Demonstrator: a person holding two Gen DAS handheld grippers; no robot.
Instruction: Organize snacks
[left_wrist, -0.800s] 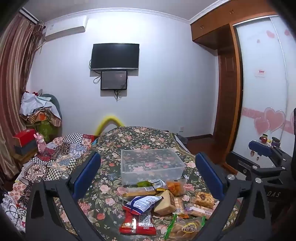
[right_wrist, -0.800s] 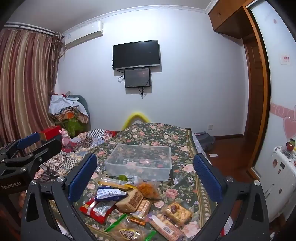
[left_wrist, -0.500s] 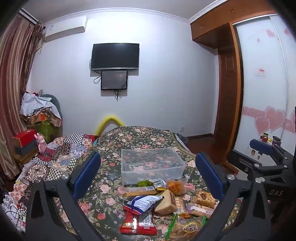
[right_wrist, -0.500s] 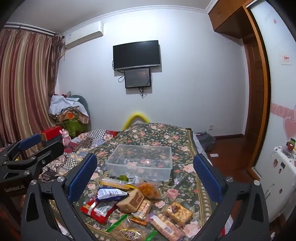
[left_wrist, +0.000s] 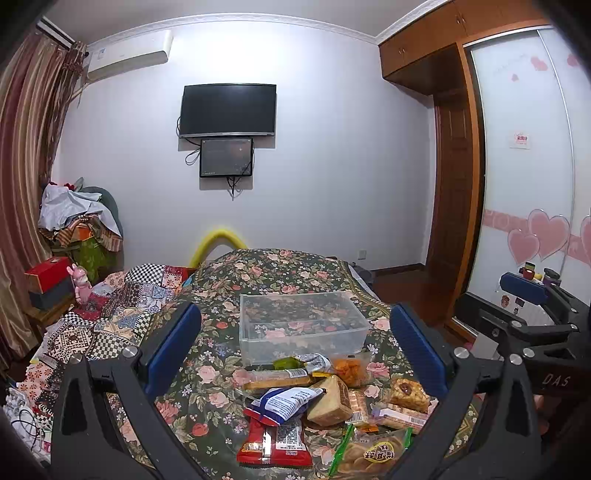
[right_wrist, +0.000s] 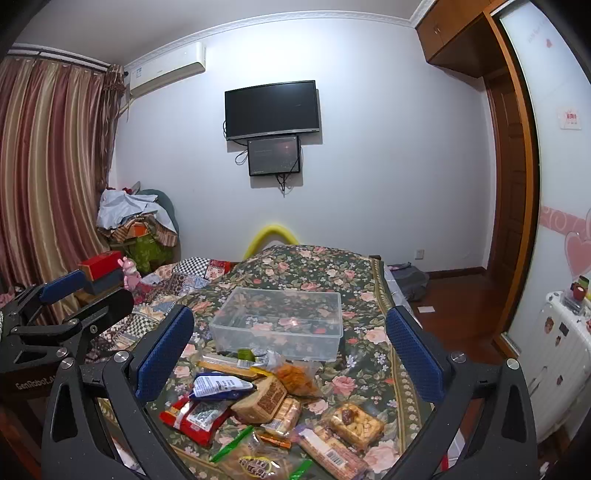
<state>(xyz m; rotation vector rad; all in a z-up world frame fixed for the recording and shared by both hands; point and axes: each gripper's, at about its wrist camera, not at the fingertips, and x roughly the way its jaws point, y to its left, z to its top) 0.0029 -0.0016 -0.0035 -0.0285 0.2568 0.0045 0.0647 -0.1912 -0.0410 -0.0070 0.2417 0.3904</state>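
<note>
Clear plastic box (left_wrist: 301, 325) is sitting ahead of both wide-open grippers, left gripper (left_wrist: 295, 354) and right gripper (right_wrist: 290, 354); snacks (right_wrist: 258, 398) are piled nearer, so one packet should be picked gently.

Clear box (left_wrist: 303, 325): transparent plastic, rectangular, open at the top, upright on the floral bedspread (left_wrist: 221, 332), nothing inside; the flower print shows through its walls.
Snack pile (left_wrist: 332, 398): heaped on the bedspread just in front of the box, none of it in the box.
Red packet (left_wrist: 275, 441): flat, at the near left of the pile, white label up.
Blue-and-white pouch (left_wrist: 284, 400): lies partly on the red packet.
Brown cake wedge (left_wrist: 328, 402): wrapped, mid-pile, leaning on the neighbouring biscuit pack.
Orange crisps bag (left_wrist: 349, 367): clear bag, nearest the box front.
Long yellow bar (left_wrist: 275, 380): lies crosswise beside the box front.
Nut pastry (left_wrist: 408, 393): wrapped, right edge of the pile.
Green-edged cookie bag (left_wrist: 373, 448): nearest edge of the pile.
</note>
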